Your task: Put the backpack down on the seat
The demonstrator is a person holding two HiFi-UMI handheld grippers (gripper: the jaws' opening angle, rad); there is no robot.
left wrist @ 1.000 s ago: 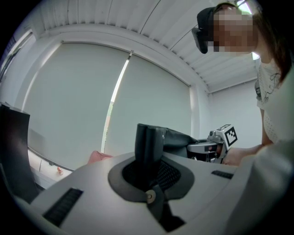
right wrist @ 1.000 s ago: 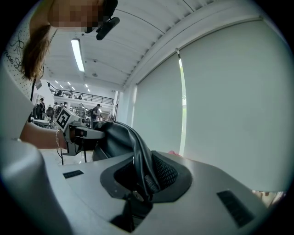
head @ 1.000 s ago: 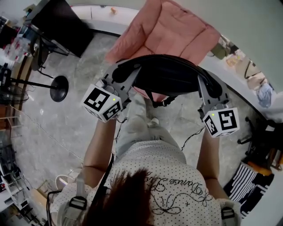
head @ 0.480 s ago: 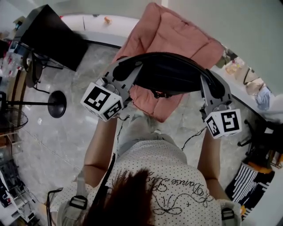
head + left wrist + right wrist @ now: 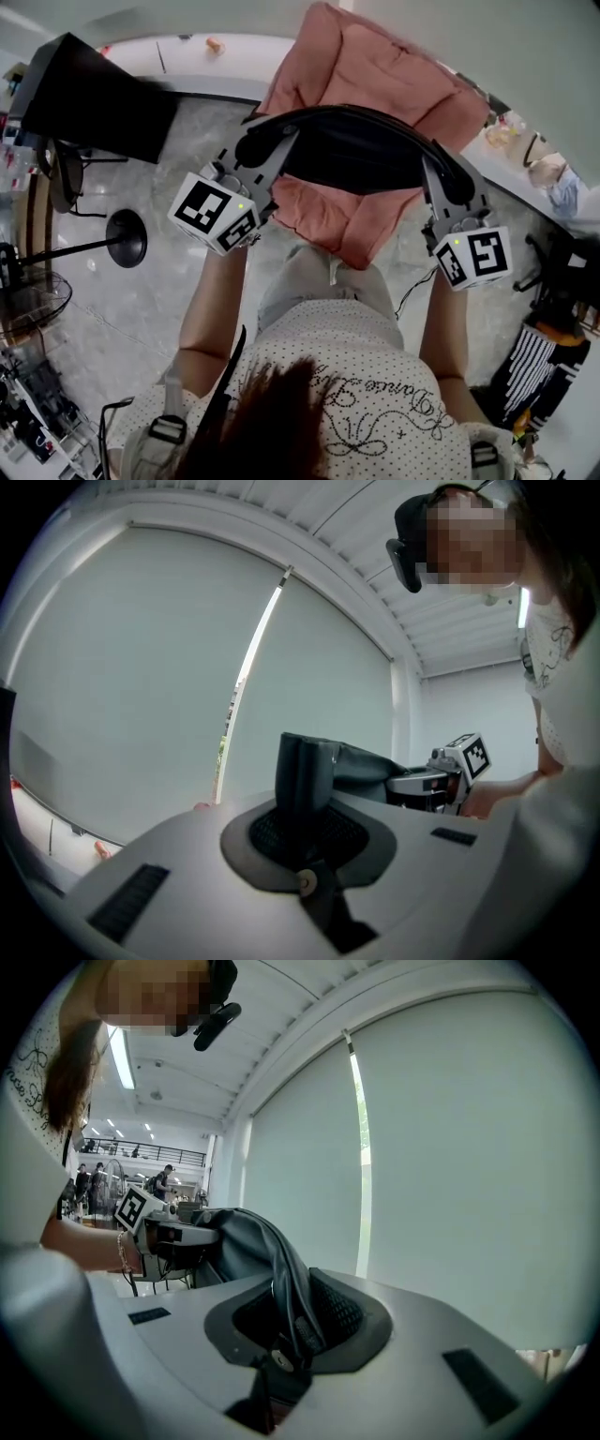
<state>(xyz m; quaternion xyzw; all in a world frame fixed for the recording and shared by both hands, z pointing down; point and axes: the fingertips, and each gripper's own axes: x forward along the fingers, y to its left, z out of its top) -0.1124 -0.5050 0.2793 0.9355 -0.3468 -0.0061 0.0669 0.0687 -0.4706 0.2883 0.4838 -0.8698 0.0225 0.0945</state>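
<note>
Standing on pale marbled floor [image 5: 141, 300], a pink seat [image 5: 375, 66] underlies the backpack [image 5: 361, 159].

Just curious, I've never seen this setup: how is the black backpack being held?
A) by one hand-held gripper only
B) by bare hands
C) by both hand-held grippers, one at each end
C: the left hand-held gripper and the right hand-held gripper each pinch the fabric of the backpack, one at each end.
</note>
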